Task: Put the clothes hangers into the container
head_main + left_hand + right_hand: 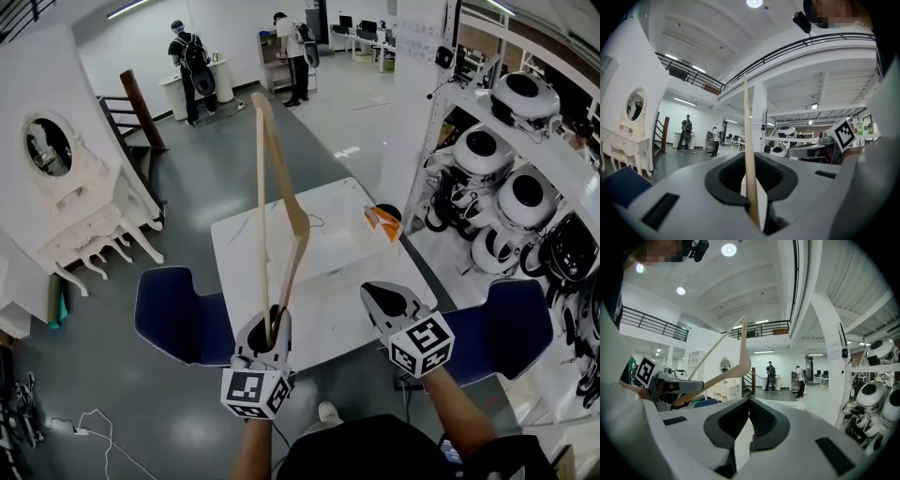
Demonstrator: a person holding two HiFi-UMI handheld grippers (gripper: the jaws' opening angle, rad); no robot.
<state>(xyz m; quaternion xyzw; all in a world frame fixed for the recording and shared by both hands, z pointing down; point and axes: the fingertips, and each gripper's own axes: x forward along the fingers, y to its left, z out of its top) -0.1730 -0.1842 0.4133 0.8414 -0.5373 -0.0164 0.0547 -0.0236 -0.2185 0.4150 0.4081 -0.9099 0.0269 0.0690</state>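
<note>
My left gripper (pixel 272 321) is shut on the lower end of a light wooden clothes hanger (pixel 264 187). The hanger stands upright, and its curved arm (pixel 298 234) rises over the white table (pixel 246 246). In the left gripper view the hanger (pixel 748 140) runs up as a thin strip from between the pads. In the right gripper view the same hanger (pixel 726 373) shows at the left. My right gripper (pixel 386 298) is level beside it, over the table's near edge, shut with nothing in it (pixel 750 401). A clear container (pixel 328 251) sits on the table beyond both grippers.
An orange packet (pixel 382 220) lies at the container's far right corner. Blue chairs (pixel 178 314) (pixel 511 328) flank the table. Shelves of white robot heads (pixel 511 187) line the right side. A white vanity with a mirror (pixel 75 206) stands at the left. Two persons (pixel 192 61) stand far back.
</note>
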